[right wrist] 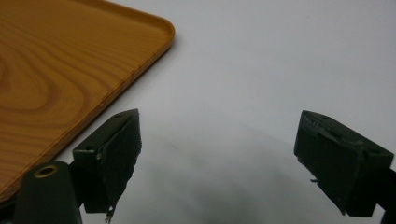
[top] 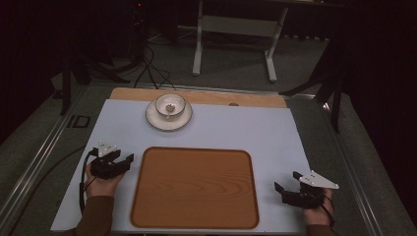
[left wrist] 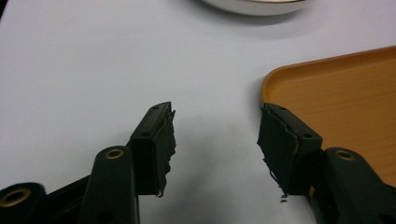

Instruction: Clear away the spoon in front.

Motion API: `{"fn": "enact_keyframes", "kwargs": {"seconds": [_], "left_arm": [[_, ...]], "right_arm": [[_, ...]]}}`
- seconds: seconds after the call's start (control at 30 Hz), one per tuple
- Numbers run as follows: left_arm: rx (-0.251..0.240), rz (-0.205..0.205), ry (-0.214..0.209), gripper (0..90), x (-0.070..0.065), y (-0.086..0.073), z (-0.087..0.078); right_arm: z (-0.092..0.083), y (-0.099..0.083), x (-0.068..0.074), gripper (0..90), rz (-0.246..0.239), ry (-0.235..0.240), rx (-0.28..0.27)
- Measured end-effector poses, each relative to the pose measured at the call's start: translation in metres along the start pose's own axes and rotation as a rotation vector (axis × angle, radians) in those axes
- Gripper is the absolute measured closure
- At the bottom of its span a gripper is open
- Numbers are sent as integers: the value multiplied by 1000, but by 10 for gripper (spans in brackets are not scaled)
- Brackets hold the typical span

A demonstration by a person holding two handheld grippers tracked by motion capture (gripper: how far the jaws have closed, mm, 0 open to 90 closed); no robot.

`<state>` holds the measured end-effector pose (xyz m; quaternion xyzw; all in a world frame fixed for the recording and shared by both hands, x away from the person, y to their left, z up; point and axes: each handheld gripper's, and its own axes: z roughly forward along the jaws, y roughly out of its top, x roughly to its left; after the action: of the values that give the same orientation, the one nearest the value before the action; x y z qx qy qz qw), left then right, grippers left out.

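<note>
A wooden tray (top: 194,188) lies flat at the front middle of the white table mat. Behind it, at the far left of the mat, a white cup (top: 170,105) stands on a white saucer (top: 156,120). My left gripper (top: 125,159) rests on the mat just left of the tray, open with nothing between its jaws (left wrist: 215,140). The tray's corner (left wrist: 336,88) lies beside its right jaw. My right gripper (top: 288,181) rests right of the tray, open and holding nothing (right wrist: 217,154). The tray's near corner (right wrist: 70,70) lies to its left.
The mat (top: 255,129) covers a wooden tabletop whose far edge (top: 206,96) shows behind it. Beyond the table stand a white metal frame (top: 236,34) and dark stands on a grey floor, with cables (top: 147,69) trailing at the far left.
</note>
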<state>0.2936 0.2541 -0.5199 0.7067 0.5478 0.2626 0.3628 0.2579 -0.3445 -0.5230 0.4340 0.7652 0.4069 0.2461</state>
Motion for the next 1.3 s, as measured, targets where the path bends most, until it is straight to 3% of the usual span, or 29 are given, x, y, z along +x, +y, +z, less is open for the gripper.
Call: {"fn": "enact_keyframes", "kwargs": {"seconds": [0.17, 0.3, 0.4, 0.7, 0.93, 1.3], "left_arm": [[-31, 27, -44, 488, -3, 3, -2], [-1, 23, -37, 494, 1, 5, 2], [-13, 47, -36, 493, 0, 8, -1], [-61, 109, -54, 499, -3, 34, -15], [-72, 111, -88, 504, -2, 48, -15], [-82, 170, -123, 492, -12, 73, -8]], "right_arm": [[-2, 0, 0, 147, 5, -3, -13], [-2, 0, 0, 147, 3, -1, -9], [-2, 0, 1, 147, 3, -1, -13], [-3, 0, 1, 147, 6, -5, -18], [-3, 0, 0, 147, 9, -6, -17], [-3, -1, -1, 147, 11, -14, -18]]}}
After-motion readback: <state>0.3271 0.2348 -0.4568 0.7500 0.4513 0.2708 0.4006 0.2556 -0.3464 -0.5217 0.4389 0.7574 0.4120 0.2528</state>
